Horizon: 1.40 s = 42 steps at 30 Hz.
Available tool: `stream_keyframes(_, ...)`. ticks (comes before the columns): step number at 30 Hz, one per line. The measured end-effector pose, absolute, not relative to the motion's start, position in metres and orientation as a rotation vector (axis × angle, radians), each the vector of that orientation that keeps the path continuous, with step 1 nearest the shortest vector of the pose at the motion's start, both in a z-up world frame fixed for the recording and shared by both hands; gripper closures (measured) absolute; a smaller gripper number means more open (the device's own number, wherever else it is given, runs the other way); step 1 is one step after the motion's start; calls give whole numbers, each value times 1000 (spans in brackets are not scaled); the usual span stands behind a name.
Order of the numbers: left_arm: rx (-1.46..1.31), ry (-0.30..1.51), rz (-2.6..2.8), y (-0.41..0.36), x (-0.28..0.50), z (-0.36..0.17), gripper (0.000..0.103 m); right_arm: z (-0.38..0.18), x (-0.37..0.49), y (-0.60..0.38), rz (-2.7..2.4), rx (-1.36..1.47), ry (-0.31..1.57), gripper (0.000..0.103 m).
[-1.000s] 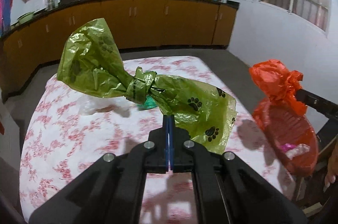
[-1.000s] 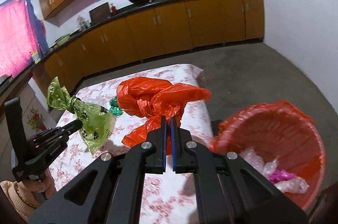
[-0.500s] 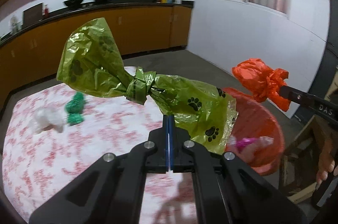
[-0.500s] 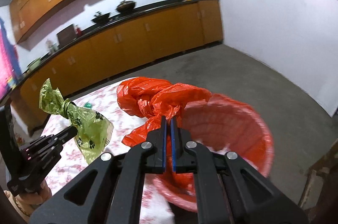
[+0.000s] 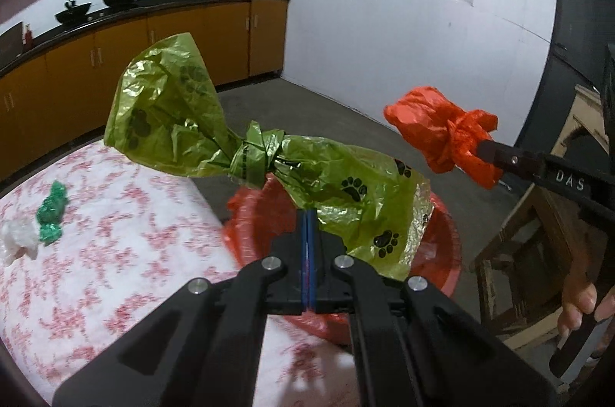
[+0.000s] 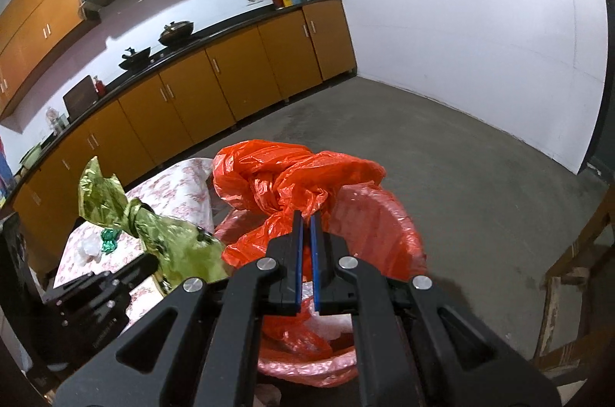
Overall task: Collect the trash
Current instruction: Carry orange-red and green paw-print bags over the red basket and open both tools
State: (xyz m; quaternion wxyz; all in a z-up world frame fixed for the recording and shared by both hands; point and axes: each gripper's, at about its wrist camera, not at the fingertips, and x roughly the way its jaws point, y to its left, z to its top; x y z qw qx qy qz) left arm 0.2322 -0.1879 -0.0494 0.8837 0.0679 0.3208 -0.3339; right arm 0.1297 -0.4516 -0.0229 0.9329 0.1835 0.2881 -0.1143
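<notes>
My left gripper (image 5: 308,215) is shut on a knotted green paw-print bag (image 5: 246,145) and holds it in the air over the red-lined bin (image 5: 442,253). My right gripper (image 6: 306,218) is shut on a knotted red plastic bag (image 6: 292,176), also held above the bin (image 6: 384,226). The right gripper with its red bag (image 5: 442,134) shows at the right of the left wrist view. The left gripper and green bag (image 6: 153,234) show at the lower left of the right wrist view. Wrappers lie inside the bin.
A table with a floral cloth (image 5: 115,253) stands left of the bin, with a green wrapper (image 5: 52,211) and a white crumpled piece (image 5: 17,238) on it. A wooden chair (image 5: 538,234) stands at the right. Kitchen cabinets (image 6: 230,92) line the far wall.
Both grippers have swung right, away from the table, carrying their bags over the red-lined bin. Both stay shut on their bags.
</notes>
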Motion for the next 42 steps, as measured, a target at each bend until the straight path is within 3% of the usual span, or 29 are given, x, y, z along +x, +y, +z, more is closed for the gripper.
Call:
stream_keyframes(11, 180, 725, -751, -219, 240, -73, 99, -29, 135, -462, -260, 412, 597, 98)
stream_keyframes(14, 185, 737, -751, -220, 241, -79, 95, -30, 140, -464, -255, 421, 604, 86)
stream_keyframes(16, 184, 747, -744, -218, 243, -83, 87, -32, 140, -465, -259, 419, 606, 68)
stream_keyframes(28, 113, 741, -588, -162, 264, -85, 69, -29, 147, -455, -260, 367, 613, 66)
stream_keyframes(33, 106, 715, -512, -134, 270, -81, 64, -22, 153, -434, -237, 296, 597, 47)
stream_keyframes(42, 78, 667, -286, -53, 279, -76, 51, -13, 184, -379, -99, 193, 599, 45)
